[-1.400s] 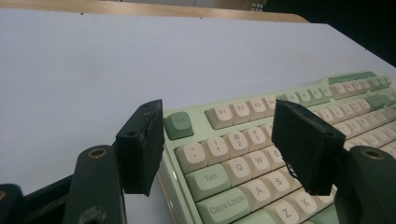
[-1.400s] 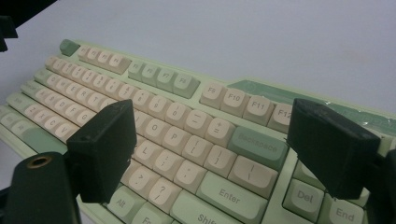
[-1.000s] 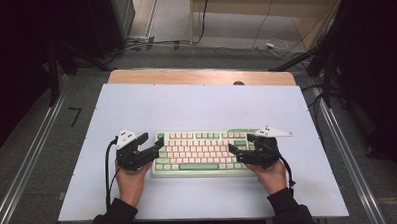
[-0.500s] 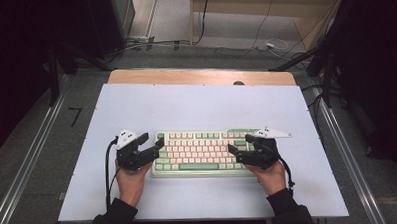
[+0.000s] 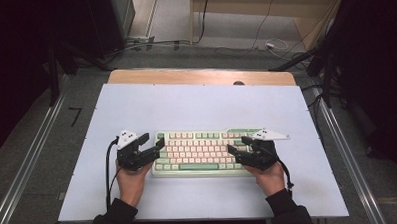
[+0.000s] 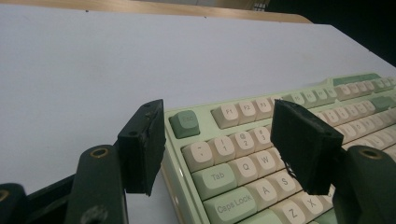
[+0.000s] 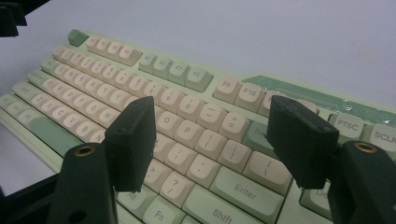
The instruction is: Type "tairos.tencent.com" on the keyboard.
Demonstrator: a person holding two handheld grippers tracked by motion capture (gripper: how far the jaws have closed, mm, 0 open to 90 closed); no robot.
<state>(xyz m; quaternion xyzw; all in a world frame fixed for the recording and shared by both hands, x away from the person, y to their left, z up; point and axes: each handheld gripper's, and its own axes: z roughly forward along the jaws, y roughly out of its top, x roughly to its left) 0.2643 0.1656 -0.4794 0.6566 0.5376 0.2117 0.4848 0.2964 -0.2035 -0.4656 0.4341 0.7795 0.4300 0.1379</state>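
Narrowing its jaws over the right end of the keyboard mid-table, the right gripper is gripping nothing yet; the left gripper is hovering part-open, empty, suggesting a two-handed lift.

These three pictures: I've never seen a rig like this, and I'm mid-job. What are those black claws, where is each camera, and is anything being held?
No robot here: a person holds a two-jaw hand tool in each hand. The high view looks down on a white table with a green and cream keyboard on it. The left gripper sits at the keyboard's left end, the right gripper at its right end. The other two pictures come from cameras riding on the tools, looking along their black jaws. In the left gripper view the jaws straddle the keyboard's Esc corner; in the right gripper view they hang over the keys near Enter. The right jaws have just been closing. Both grippers are open and neither grips anything.
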